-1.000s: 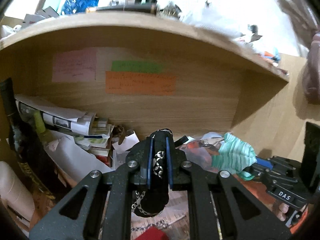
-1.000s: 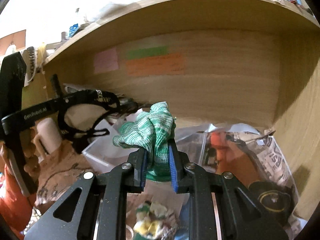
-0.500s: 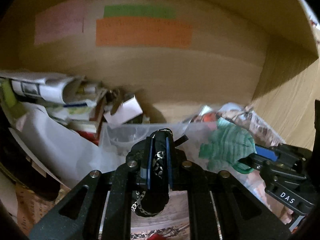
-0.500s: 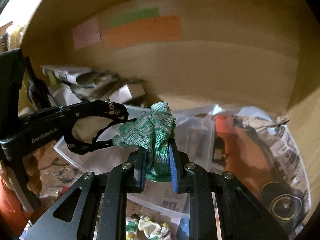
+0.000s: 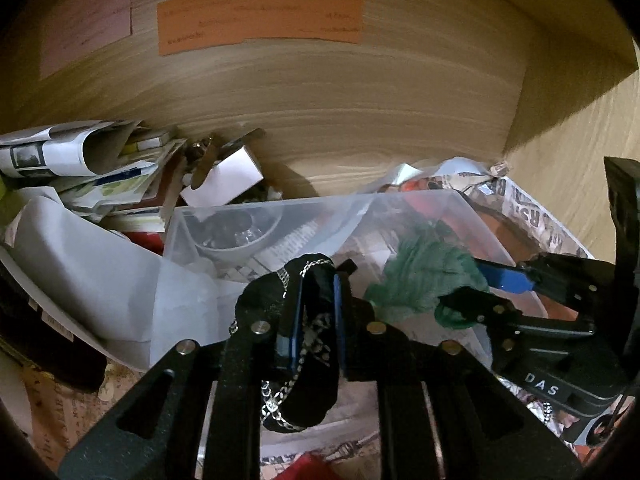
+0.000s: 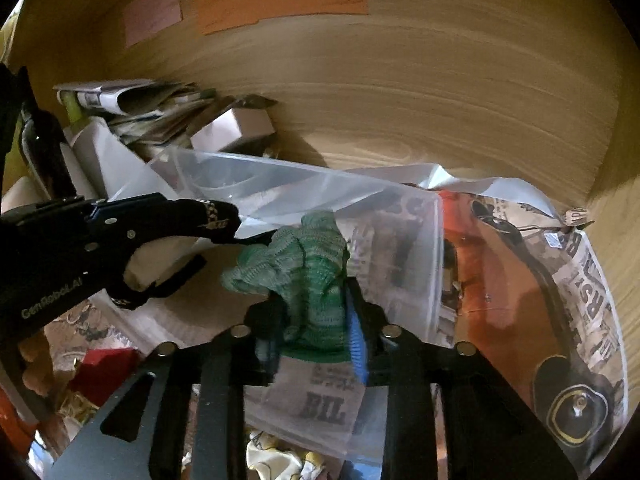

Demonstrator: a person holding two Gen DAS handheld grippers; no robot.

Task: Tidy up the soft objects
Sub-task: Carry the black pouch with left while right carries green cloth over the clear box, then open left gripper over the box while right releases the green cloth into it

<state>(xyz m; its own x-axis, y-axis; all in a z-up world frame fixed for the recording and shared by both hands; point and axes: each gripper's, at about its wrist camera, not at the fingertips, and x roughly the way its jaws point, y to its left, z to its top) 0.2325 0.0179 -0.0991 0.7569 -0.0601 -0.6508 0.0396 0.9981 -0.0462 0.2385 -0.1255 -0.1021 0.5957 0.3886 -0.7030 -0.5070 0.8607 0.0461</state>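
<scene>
The left hand-held gripper is clamped on a black chain-trimmed fabric piece at lower centre of its frame. The right hand-held gripper pinches a green knitted cloth, poised at the clear plastic bin. The likely risk: the dangling chain or loose knit could snag on the bin's rim, or a cloth could drop outside it. Only the right wrist view shows the orange patterned bag clearly, at right; the left view alone shows the bowl inside the bin.
</scene>
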